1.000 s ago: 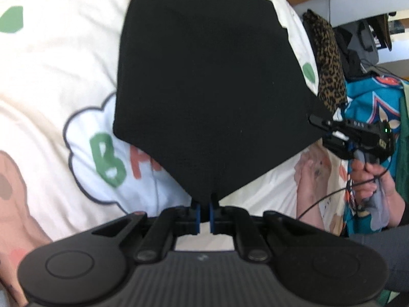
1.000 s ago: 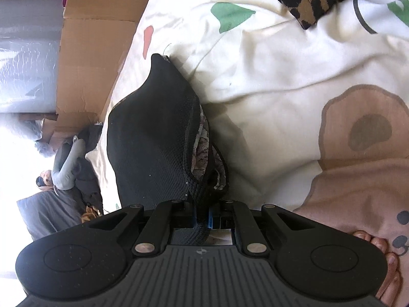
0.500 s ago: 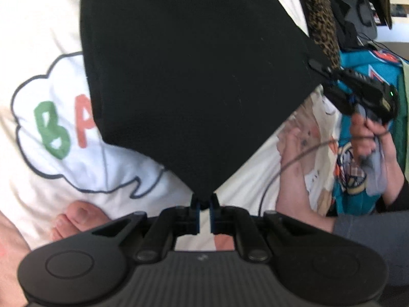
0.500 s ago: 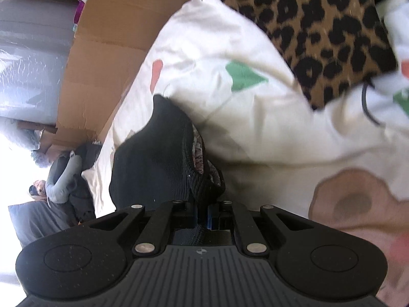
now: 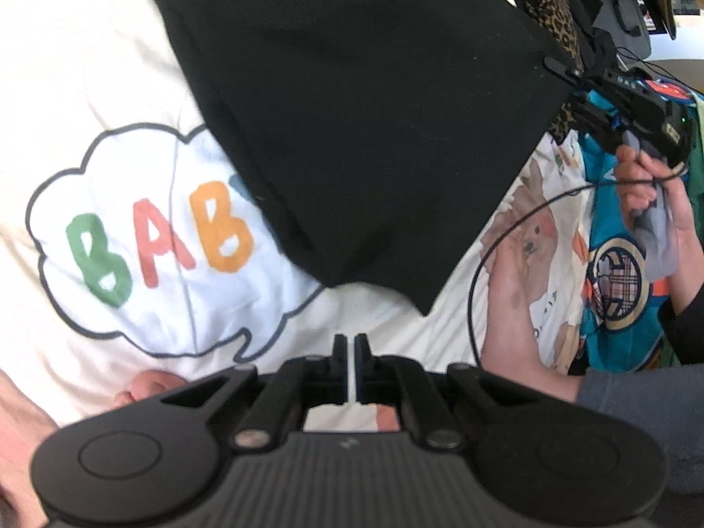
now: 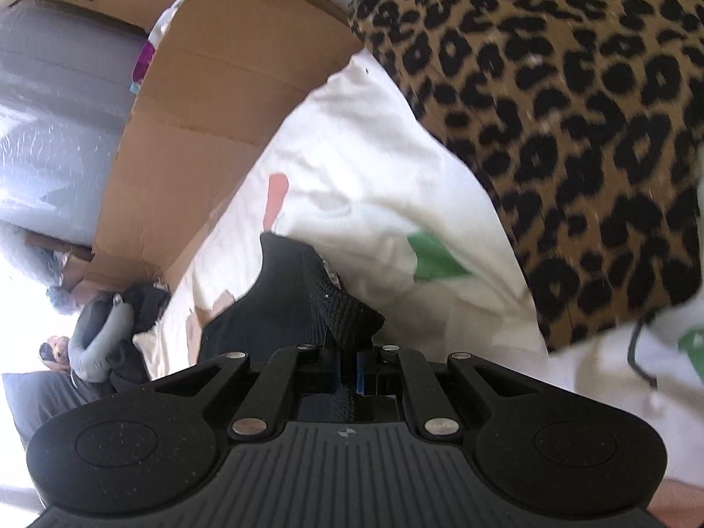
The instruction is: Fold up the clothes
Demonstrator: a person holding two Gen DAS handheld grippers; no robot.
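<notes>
Left wrist view shows the black garment (image 5: 365, 123) hanging in the air over the bed sheet (image 5: 88, 66), its lower corner dangling free just above and beyond my left hand-held gripper (image 5: 350, 343). That gripper's jaws are together with nothing between them; only a pale sliver of sheet shows through the slit. The far right corner of the cloth is pinched by my right hand-held gripper (image 5: 567, 75), which the person's right hand (image 5: 655, 189) carries high at the right of this view, cable trailing below it. From the right wrist view, the same gripper (image 6: 350, 367) is clamped on a bunched fold of the black knit (image 6: 308, 303), which drapes away to the left.

With one corner loose, the piece hangs skewed from a single point, so I judge a clean fold needs the free corner caught again. I would part the left jaws, reach up to that dangling tip, bite a shallow pinch of hem, then draw the two corners apart until the edge runs straight before laying it down on the sheet.

My left gripper points steeply downward at the sheet's cloud print with coloured letters (image 5: 158, 237). The right one angles down less steeply, toward a leopard-print cloth (image 6: 572, 110) and a cardboard box (image 6: 211, 101) at the far edge of the bed.
</notes>
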